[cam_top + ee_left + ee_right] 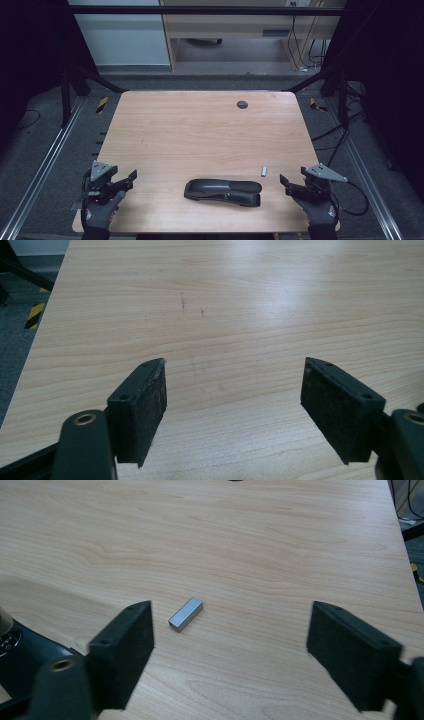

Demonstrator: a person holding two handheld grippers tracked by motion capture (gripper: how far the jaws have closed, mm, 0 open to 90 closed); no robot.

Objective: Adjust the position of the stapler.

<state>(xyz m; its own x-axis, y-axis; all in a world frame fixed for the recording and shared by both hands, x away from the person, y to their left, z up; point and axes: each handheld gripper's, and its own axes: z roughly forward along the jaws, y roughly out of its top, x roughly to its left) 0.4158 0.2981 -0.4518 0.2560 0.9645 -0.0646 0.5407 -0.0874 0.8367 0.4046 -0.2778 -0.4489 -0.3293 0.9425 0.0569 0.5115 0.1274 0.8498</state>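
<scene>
your right gripper [286, 182] fingers gape wide, empty, aimed at the staple block [185, 614] at your one o'clock. left gripper [131, 178] fingers also wide and empty, flanking the stapler [223, 192] on the bench [200, 130].

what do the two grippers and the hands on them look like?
Both are black, each topped by a grey three-cornered plate: left gripper, right gripper. Their jaws carry flat, dark, rough-faced pads fixed with screws. A black cable trails from the right one. Hands wear dark gloves with small red marks.
</scene>
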